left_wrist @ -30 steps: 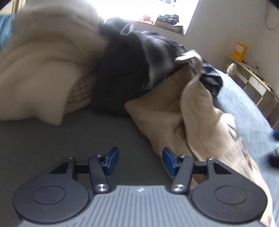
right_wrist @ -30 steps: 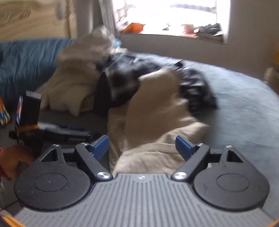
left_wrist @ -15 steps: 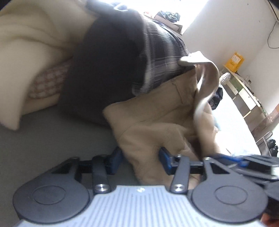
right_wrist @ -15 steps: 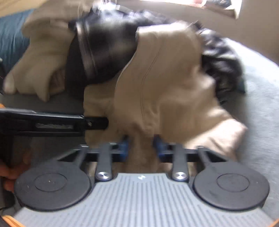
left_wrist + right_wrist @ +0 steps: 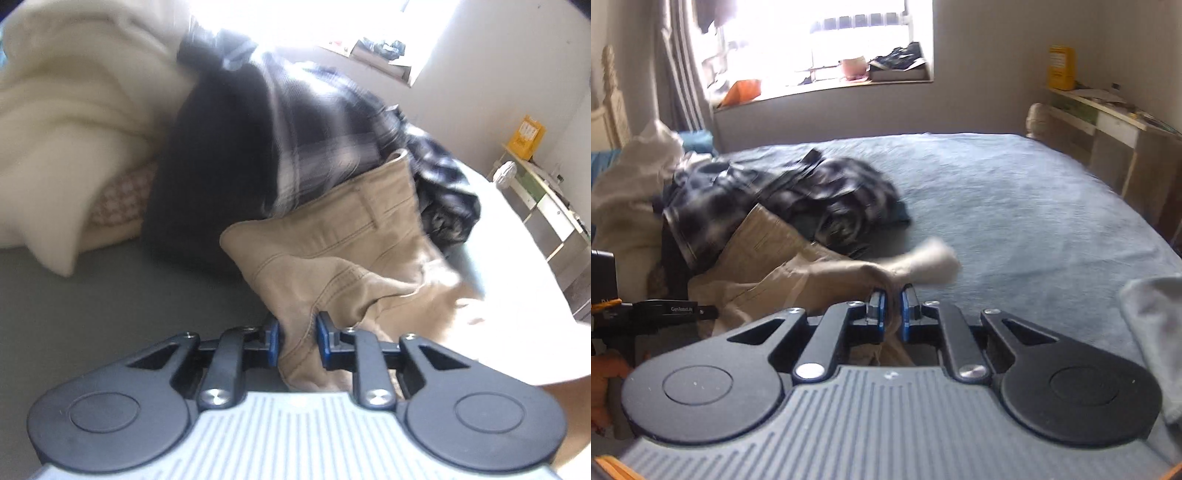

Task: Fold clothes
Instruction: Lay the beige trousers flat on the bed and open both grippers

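Tan trousers lie crumpled on the bed against a pile of clothes. In the left wrist view my left gripper has its jaws closing, and its blue pads press a bunched fold of the trousers. In the right wrist view my right gripper is also closing its jaws, pinched on another part of the tan trousers. That part is stretched out from the pile, and a loose pale end sticks out past the pads. The left gripper's black body shows low at the left edge.
A dark plaid shirt and a black garment lie heaped over the trousers' far end, with a cream blanket to the left. The blue-grey bed cover stretches right. A desk stands by the right wall; grey cloth hangs near right.
Both grippers went from open to pinched on the tan trousers. The right gripper has pulled back and up with the fabric, so its view now takes in the bed and window.
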The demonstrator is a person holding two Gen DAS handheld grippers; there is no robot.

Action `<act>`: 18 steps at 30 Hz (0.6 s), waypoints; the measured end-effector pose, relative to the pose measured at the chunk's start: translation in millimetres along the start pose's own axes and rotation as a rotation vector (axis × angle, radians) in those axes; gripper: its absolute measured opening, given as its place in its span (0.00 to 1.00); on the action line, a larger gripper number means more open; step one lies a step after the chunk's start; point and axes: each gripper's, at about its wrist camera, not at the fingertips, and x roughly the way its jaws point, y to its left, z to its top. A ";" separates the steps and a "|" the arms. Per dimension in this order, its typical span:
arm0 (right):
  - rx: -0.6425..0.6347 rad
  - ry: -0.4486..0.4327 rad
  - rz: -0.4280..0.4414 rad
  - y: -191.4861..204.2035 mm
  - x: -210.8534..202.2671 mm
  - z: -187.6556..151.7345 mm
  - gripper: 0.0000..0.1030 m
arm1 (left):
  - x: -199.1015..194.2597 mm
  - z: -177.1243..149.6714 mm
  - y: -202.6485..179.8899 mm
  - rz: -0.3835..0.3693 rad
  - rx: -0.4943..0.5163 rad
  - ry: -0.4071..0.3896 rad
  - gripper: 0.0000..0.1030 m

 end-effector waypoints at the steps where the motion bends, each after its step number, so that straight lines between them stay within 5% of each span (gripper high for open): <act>1: 0.019 -0.003 -0.008 -9.2 -13.5 -1.5 0.06 | -8.9 -1.5 -3.4 -0.002 0.007 -0.010 0.20; 10: 0.198 -0.038 -0.101 -95.7 -105.1 -27.2 0.06 | -97.9 -22.9 -2.9 -0.007 -0.010 -0.061 0.19; 18: 0.365 -0.041 -0.182 -164.1 -162.7 -66.1 0.06 | -195.3 -64.2 46.6 0.062 -0.088 -0.060 0.18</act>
